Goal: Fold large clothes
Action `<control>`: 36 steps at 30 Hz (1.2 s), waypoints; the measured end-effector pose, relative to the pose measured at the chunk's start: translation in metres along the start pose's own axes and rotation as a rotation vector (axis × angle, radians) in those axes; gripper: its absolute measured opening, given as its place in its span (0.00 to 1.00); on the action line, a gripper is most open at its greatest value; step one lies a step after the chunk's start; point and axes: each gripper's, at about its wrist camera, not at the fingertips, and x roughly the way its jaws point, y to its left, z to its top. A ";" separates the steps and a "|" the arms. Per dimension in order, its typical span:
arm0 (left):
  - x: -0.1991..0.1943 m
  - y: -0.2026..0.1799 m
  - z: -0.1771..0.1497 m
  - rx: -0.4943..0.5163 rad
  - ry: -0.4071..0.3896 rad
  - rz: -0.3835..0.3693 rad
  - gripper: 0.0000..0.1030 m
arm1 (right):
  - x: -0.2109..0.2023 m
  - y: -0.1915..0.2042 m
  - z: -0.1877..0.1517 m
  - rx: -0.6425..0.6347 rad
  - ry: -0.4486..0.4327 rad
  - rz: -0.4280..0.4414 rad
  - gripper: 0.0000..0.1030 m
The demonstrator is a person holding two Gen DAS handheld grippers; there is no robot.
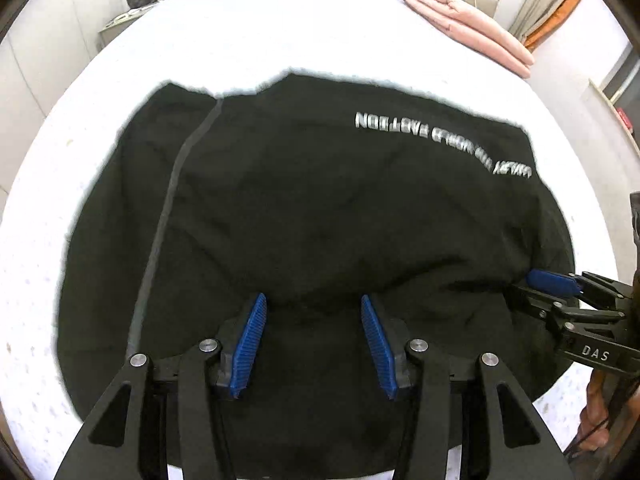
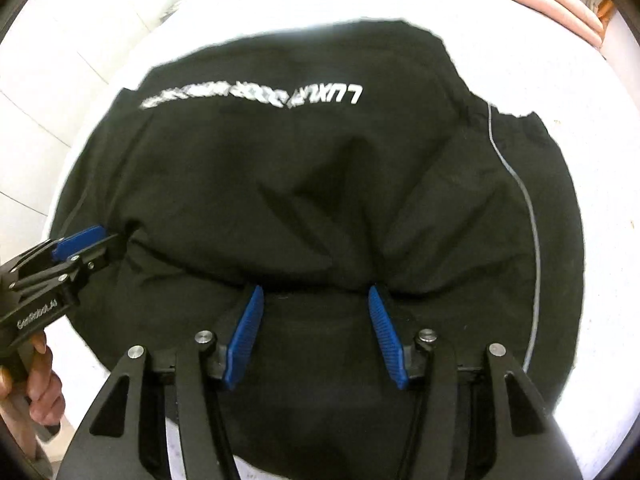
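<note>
A black garment [image 1: 304, 208] with a line of white lettering [image 1: 440, 140] lies spread on the white bed [image 1: 256, 32], filling the space ahead of both pairs of fingers. A thin grey stripe [image 1: 168, 216] runs along it, to the left of the left gripper [image 1: 314, 340] and to the right of the right gripper [image 2: 316, 332]. Both grippers sit at the garment's near fold with their blue fingers [image 1: 250, 348] spread wide, cloth lying between them, nothing clamped. The fabric bunches into creases just beyond the right gripper's fingers [image 2: 386, 338]. Far beyond the fingers, folded pink bedding [image 1: 468, 24] rests at the bed's far edge.
</note>
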 end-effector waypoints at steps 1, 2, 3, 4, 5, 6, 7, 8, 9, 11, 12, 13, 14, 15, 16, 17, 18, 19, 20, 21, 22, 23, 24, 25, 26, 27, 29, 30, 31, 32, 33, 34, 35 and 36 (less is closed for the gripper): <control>-0.011 0.003 0.007 -0.001 -0.029 0.008 0.51 | -0.006 -0.002 0.003 -0.016 -0.006 -0.002 0.55; -0.019 0.006 0.015 -0.005 -0.057 0.014 0.51 | -0.017 -0.002 0.007 -0.035 -0.034 -0.015 0.55; -0.025 0.009 0.021 -0.012 -0.078 0.024 0.50 | -0.025 -0.002 0.011 -0.043 -0.060 -0.026 0.55; -0.028 0.012 0.028 -0.019 -0.091 0.034 0.50 | -0.034 -0.004 0.017 -0.045 -0.089 -0.033 0.55; -0.029 0.016 0.035 -0.025 -0.100 0.040 0.51 | -0.039 -0.006 0.023 -0.038 -0.114 -0.033 0.55; -0.027 0.019 0.039 -0.029 -0.105 0.044 0.51 | -0.044 -0.011 0.033 -0.022 -0.145 -0.026 0.55; -0.022 0.025 0.045 -0.037 -0.103 0.063 0.51 | -0.044 -0.015 0.041 -0.006 -0.164 -0.024 0.55; -0.016 0.030 0.048 -0.041 -0.093 0.074 0.50 | -0.041 -0.019 0.052 0.009 -0.177 -0.036 0.55; -0.008 0.033 0.049 -0.045 -0.076 0.084 0.51 | -0.034 -0.024 0.062 0.023 -0.186 -0.051 0.55; 0.012 0.033 0.044 -0.057 -0.039 0.104 0.50 | -0.015 -0.032 0.077 0.043 -0.167 -0.030 0.55; 0.021 0.036 0.042 -0.065 -0.020 0.101 0.51 | -0.001 -0.036 0.083 0.064 -0.146 -0.027 0.55; 0.028 0.039 0.040 -0.079 -0.013 0.081 0.51 | 0.010 -0.038 0.085 0.078 -0.123 -0.030 0.55; 0.031 0.045 0.037 -0.097 -0.016 0.054 0.51 | 0.025 -0.042 0.086 0.100 -0.095 -0.010 0.55; 0.033 0.049 0.034 -0.117 -0.022 0.028 0.51 | 0.038 -0.048 0.086 0.130 -0.073 0.017 0.55; 0.036 0.052 0.034 -0.126 -0.024 0.012 0.51 | 0.046 -0.052 0.085 0.151 -0.062 0.033 0.57; 0.037 0.052 0.034 -0.127 -0.023 0.006 0.51 | 0.054 -0.051 0.084 0.170 -0.060 0.045 0.57; 0.037 0.053 0.037 -0.125 -0.023 0.006 0.51 | 0.056 -0.052 0.083 0.174 -0.063 0.047 0.57; 0.037 0.052 0.038 -0.118 -0.024 0.009 0.51 | 0.057 -0.052 0.082 0.172 -0.067 0.044 0.57; 0.035 0.049 0.040 -0.111 -0.025 0.012 0.51 | 0.055 -0.050 0.081 0.161 -0.069 0.034 0.57; 0.033 0.050 0.041 -0.105 -0.026 0.013 0.51 | 0.052 -0.048 0.081 0.147 -0.072 0.022 0.57; 0.029 0.050 0.042 -0.101 -0.026 0.013 0.51 | 0.049 -0.045 0.080 0.141 -0.077 0.020 0.57; 0.025 0.051 0.041 -0.099 -0.024 0.017 0.51 | 0.042 -0.044 0.077 0.136 -0.087 0.022 0.57; 0.019 0.052 0.039 -0.101 -0.023 0.027 0.51 | 0.034 -0.047 0.072 0.139 -0.094 0.024 0.57; 0.008 0.055 0.034 -0.105 -0.028 0.034 0.50 | 0.027 -0.059 0.081 0.140 -0.099 0.030 0.57; 0.000 0.057 0.030 -0.111 -0.038 0.035 0.50 | 0.016 -0.060 0.075 0.142 -0.109 0.033 0.57; -0.009 0.059 0.024 -0.121 -0.046 0.035 0.50 | 0.007 -0.060 0.068 0.138 -0.120 0.030 0.57; -0.024 0.067 0.007 -0.161 -0.048 0.021 0.50 | -0.017 -0.057 0.043 0.119 -0.143 0.013 0.57; -0.028 0.072 -0.002 -0.180 -0.043 0.018 0.50 | -0.026 -0.054 0.029 0.108 -0.145 0.004 0.57; -0.030 0.075 -0.008 -0.192 -0.036 0.022 0.50 | -0.031 -0.052 0.018 0.098 -0.140 -0.004 0.57; -0.032 0.078 -0.017 -0.205 -0.028 0.035 0.50 | -0.034 -0.049 0.004 0.084 -0.127 -0.023 0.57; -0.033 0.081 -0.026 -0.218 -0.022 0.047 0.50 | -0.034 -0.047 -0.006 0.074 -0.116 -0.035 0.57; -0.030 0.083 -0.029 -0.226 -0.015 0.048 0.50 | -0.034 -0.046 -0.018 0.064 -0.103 -0.050 0.57; -0.024 0.085 -0.035 -0.229 0.007 0.046 0.50 | -0.033 -0.046 -0.030 0.058 -0.091 -0.065 0.57; -0.017 0.085 -0.038 -0.219 0.017 0.054 0.50 | -0.032 -0.047 -0.038 0.060 -0.080 -0.073 0.57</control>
